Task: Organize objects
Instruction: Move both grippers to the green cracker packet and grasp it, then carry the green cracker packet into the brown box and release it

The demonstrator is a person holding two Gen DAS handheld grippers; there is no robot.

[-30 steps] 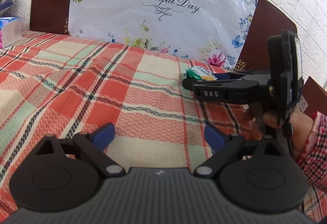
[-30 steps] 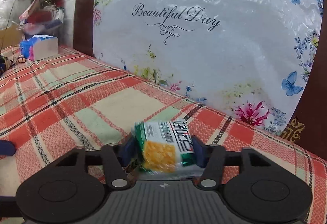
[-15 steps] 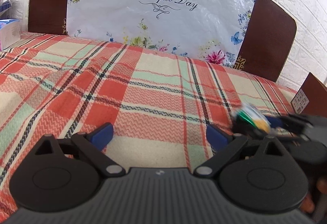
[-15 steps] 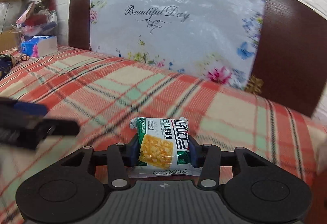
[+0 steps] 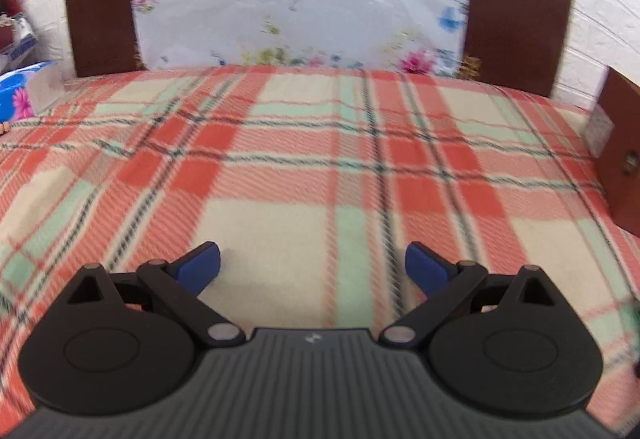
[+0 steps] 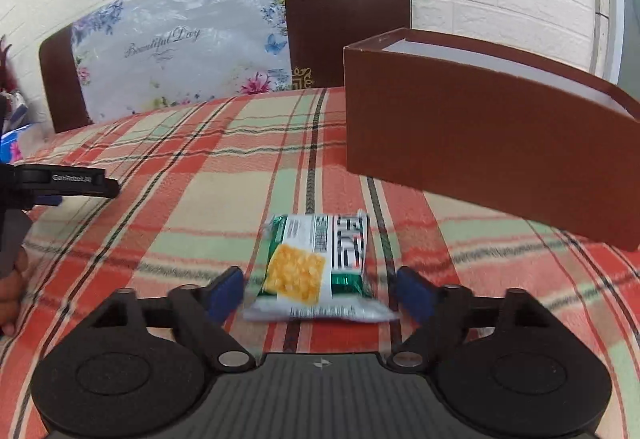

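Snack packet point(image 6: 316, 265) sits loose between opening right gripper point(image 6: 320, 293) short of the brown box point(image 6: 480, 143), may stay outside; left gripper point(image 5: 312, 267) open, empty.

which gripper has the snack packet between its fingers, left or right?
The right gripper: the green snack packet sits between its opening jaws, pads clear. The left gripper is open over bare blanket.
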